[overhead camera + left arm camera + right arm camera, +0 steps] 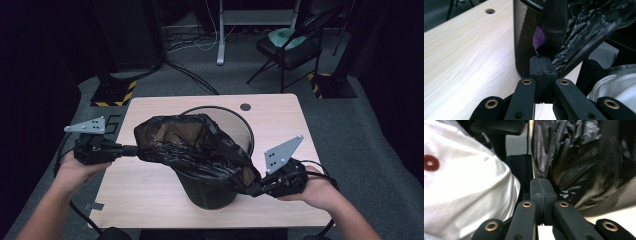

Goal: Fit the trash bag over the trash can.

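The black bin bag (pixel 192 150) hung stretched over the mouth of the black mesh wastebasket (pixel 235 131), which stood near the middle of the pale wooden table (pixel 280 120). Its film was thin, glossy and heavily creased, with light showing brownish through the open left part — it looked like something that would tear before it slid.

The left gripper (pixel 131 149) had its jaws pressed fully together on the bag's left edge, out beyond the basket's left side. The right gripper (pixel 255 189) was likewise closed tight on the bag's near right corner, just beside the basket's near wall.

My guess is that the bag was being opened to fit over the rim. The likeliest trouble from here would be pulling the two edges too far apart — the film could split at a pinch or slip out of it. A downward tug on one side only might tip the light basket, or snag the plastic on the wire rim.
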`<state>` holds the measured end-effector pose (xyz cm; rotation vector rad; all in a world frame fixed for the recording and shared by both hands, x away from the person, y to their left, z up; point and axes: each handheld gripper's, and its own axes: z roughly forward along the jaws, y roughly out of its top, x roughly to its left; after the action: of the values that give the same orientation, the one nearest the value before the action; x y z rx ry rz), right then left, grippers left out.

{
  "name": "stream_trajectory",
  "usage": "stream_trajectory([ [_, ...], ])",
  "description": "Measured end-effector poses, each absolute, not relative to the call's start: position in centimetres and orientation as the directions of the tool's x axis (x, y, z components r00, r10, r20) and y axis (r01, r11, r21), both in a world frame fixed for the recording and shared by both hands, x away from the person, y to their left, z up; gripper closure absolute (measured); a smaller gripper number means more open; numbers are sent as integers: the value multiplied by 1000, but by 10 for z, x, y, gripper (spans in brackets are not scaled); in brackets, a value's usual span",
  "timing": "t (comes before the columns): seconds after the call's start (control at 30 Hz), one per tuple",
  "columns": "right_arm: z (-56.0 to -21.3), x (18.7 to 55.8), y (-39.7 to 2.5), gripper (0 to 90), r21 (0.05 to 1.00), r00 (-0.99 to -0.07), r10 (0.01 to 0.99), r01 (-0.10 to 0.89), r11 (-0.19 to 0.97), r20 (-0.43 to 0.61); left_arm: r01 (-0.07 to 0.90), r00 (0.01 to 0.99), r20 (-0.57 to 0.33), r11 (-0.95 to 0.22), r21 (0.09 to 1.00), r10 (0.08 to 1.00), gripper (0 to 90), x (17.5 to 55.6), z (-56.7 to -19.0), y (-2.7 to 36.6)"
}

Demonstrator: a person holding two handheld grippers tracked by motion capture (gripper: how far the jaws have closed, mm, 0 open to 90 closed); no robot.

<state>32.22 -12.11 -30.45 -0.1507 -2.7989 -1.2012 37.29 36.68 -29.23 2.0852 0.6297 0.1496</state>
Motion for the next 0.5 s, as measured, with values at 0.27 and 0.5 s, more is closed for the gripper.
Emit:
stream_trajectory([
  [0.27,-309,333,-119,897,670,-990,115,138,729,79,402,846,-132,-455,794,517,896,376,-296,373],
  [0.5,-316,339,-124,896,672,-985,140,172,720,103,404,853,-147,-456,793,500,783,385,-303,358],
])
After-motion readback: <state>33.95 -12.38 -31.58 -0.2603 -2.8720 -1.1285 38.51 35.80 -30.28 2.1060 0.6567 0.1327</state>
